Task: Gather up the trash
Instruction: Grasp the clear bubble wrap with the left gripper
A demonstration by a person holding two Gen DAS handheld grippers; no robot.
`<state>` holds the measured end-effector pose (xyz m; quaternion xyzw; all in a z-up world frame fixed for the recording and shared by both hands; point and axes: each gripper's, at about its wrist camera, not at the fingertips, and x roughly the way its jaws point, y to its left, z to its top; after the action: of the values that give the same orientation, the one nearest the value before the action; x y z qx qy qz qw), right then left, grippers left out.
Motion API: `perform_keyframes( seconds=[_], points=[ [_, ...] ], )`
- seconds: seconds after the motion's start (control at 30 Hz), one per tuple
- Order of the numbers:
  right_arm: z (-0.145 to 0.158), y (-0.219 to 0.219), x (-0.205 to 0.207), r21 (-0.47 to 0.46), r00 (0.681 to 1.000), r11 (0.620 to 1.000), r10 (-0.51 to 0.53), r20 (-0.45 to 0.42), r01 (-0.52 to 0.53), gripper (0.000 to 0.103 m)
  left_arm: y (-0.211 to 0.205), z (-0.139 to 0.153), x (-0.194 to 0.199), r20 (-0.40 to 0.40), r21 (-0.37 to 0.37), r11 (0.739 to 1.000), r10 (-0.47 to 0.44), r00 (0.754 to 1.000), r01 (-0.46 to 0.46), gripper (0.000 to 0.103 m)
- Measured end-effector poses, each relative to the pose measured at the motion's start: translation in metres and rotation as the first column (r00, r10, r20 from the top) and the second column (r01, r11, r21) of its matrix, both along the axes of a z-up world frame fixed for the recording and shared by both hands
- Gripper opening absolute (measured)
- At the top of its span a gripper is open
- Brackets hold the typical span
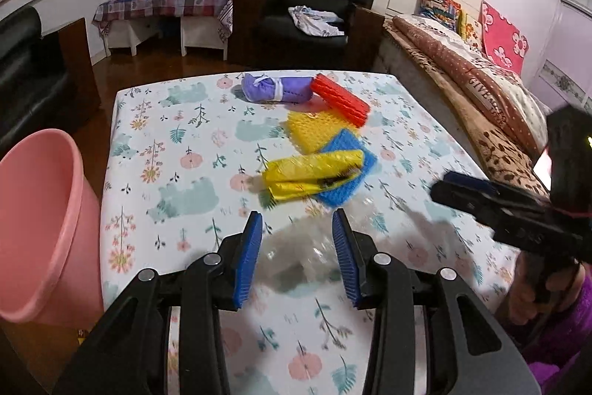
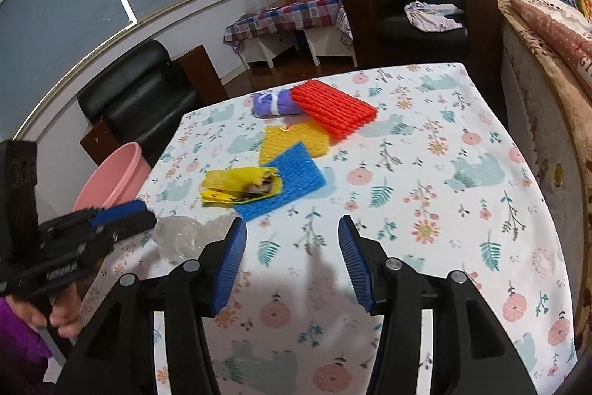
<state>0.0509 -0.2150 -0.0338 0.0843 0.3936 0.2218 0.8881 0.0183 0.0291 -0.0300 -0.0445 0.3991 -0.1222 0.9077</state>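
Floral table (image 1: 185, 150), left gripper (image 1: 298, 221) jaws apart over clear plastic (image 1: 314, 247), right gripper (image 2: 292, 228) released, angled downward.

even indoor light, soft shadows of the tongs on the worktop (image 2: 425, 143); strong fisheye bending, dark corners, slight motion blur near the bottom.

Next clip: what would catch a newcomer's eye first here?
The bright pile mid-table: a red ribbed mat leaning on a purple bundle, with yellow and blue mats and a crumpled yellow wrapper in front. Next, the pink bin at the table's left edge, and crumpled clear plastic between the left gripper's open jaws.
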Motion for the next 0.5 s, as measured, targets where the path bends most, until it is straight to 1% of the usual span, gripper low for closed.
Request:
perform_keyframes(
  seconds=[0.07,0.13,0.17,0.23,0.27,0.43,0.5],
  points=[
    [-0.001,-0.004,0.000,0.000,1.000,1.000,-0.008,-0.005,0.008,0.051,0.005,-0.004,0.011,-0.023,-0.025,1.000,-0.010,1.000,0.010,0.040],
    [-0.003,-0.007,0.001,0.000,1.000,1.000,-0.017,-0.008,0.017,0.051,0.009,-0.012,0.020,-0.058,-0.046,0.999,-0.002,0.998,-0.001,0.040],
    [-0.003,-0.009,0.001,0.001,1.000,1.000,-0.022,-0.010,0.022,0.051,0.011,-0.017,0.024,-0.087,-0.070,0.998,-0.009,0.996,0.003,0.040],
    [-0.003,-0.013,0.001,0.003,0.999,0.999,-0.033,-0.013,0.033,0.051,0.013,-0.021,0.025,-0.118,-0.122,0.992,-0.032,0.992,0.018,0.040],
    [-0.004,-0.014,0.001,0.004,0.999,0.999,-0.037,-0.012,0.037,0.051,0.013,-0.022,0.024,-0.129,-0.135,0.990,-0.044,0.991,0.027,0.040],
    [-0.004,-0.018,-0.004,0.001,0.999,0.999,-0.048,-0.012,0.048,0.051,-0.003,-0.018,0.004,-0.119,-0.141,0.982,-0.144,0.982,0.127,0.040],
    [-0.002,-0.020,-0.007,-0.004,0.998,0.998,-0.055,-0.008,0.055,0.051,-0.011,-0.018,-0.003,-0.122,-0.123,0.977,-0.190,0.974,0.176,0.040]
  ],
)
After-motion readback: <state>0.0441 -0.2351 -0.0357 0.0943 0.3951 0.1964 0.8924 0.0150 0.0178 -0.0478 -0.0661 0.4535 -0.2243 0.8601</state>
